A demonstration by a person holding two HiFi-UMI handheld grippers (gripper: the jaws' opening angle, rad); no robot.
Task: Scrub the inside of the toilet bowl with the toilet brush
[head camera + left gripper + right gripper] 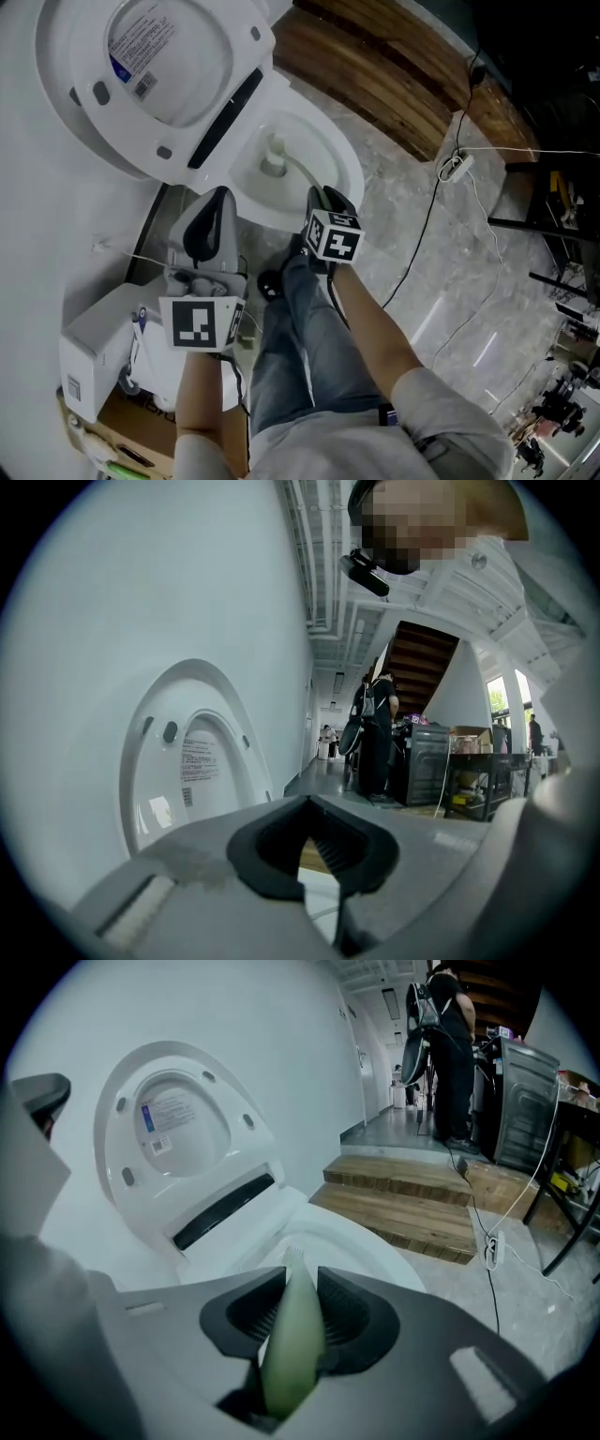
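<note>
Between my right gripper [321, 200] jaws sits the toilet brush [292, 1335] handle, clamped, head down inside toilet bowl [345, 165] ahead; my left gripper [215, 210] jaws closed, empty

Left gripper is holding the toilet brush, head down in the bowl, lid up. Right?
No. The right gripper holds the toilet brush, its handle clamped between the fingers, as the right gripper view shows; the left gripper is empty. The head is in the bowl and the lid is up.
</note>
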